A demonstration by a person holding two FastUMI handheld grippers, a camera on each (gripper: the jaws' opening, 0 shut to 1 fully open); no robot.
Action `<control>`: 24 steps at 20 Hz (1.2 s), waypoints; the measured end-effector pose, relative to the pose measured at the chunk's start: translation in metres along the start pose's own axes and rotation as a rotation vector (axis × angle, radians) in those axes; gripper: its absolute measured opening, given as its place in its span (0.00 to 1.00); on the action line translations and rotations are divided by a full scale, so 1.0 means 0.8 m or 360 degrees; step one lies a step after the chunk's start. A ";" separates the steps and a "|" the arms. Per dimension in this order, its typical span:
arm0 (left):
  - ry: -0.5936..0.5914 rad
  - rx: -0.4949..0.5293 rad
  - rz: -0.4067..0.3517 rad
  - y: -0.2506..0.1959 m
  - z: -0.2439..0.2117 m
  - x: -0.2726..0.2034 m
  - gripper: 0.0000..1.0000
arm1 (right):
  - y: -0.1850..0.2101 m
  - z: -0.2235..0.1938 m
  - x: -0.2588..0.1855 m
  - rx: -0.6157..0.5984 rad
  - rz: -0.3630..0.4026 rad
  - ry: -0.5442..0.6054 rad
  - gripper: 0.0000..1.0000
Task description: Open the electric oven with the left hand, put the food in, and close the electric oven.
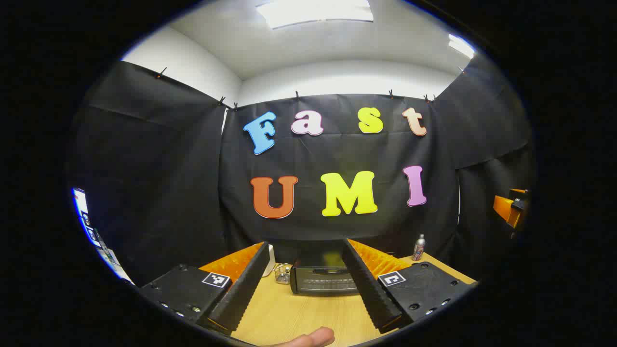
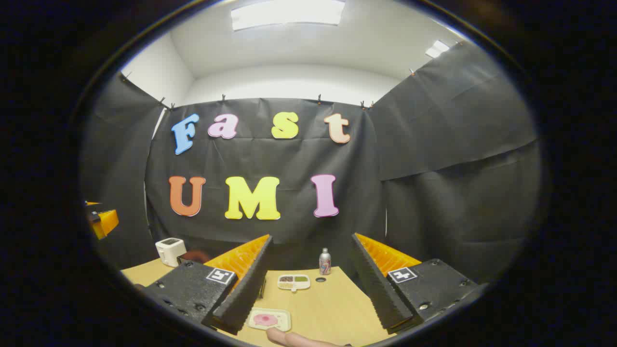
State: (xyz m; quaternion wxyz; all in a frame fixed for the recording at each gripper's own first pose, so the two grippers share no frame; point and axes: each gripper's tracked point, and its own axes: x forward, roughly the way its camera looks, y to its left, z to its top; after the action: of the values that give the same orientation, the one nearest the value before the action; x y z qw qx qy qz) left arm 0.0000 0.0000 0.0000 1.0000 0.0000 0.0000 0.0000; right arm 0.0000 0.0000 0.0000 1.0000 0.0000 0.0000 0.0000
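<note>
In the left gripper view a dark electric oven [image 1: 322, 279] stands at the back of the wooden table [image 1: 299, 313], its door closed, straight ahead between the fingers of my left gripper [image 1: 303, 289], which is open and well short of it. In the right gripper view a pale tray with pink food [image 2: 269, 319] lies on the table just beyond my right gripper [image 2: 308, 294], near its left finger [image 2: 243, 291]. That gripper is open with nothing between its fingers. A fingertip of the holding hand shows at the bottom edge [image 2: 284, 337].
A small metal basket [image 1: 283, 273] and a white appliance [image 2: 170, 251] stand left of the oven. A small bottle [image 2: 325, 261] stands at the table's back edge, with a divided dish of food [image 2: 293, 282] in front of it. The other gripper shows at the far right [image 1: 511, 209].
</note>
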 end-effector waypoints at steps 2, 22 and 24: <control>-0.0004 0.0007 0.0018 0.008 0.003 0.001 0.95 | 0.001 0.006 -0.003 -0.0003 0.0010 -0.0023 0.96; 0.0180 -0.0075 -0.0060 -0.011 -0.085 0.143 0.96 | -0.015 -0.012 0.020 0.0038 0.0016 -0.0054 0.96; 0.0270 -0.0095 -0.0090 -0.021 -0.117 0.175 0.96 | -0.020 -0.017 0.025 0.0043 0.0007 -0.0053 0.96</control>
State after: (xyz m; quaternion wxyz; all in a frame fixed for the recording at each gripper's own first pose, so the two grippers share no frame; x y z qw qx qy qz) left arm 0.1399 -0.0168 -0.0939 0.9956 -0.0297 0.0846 -0.0283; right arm 0.0204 -0.0162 -0.0133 0.9998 0.0134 -0.0167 0.0022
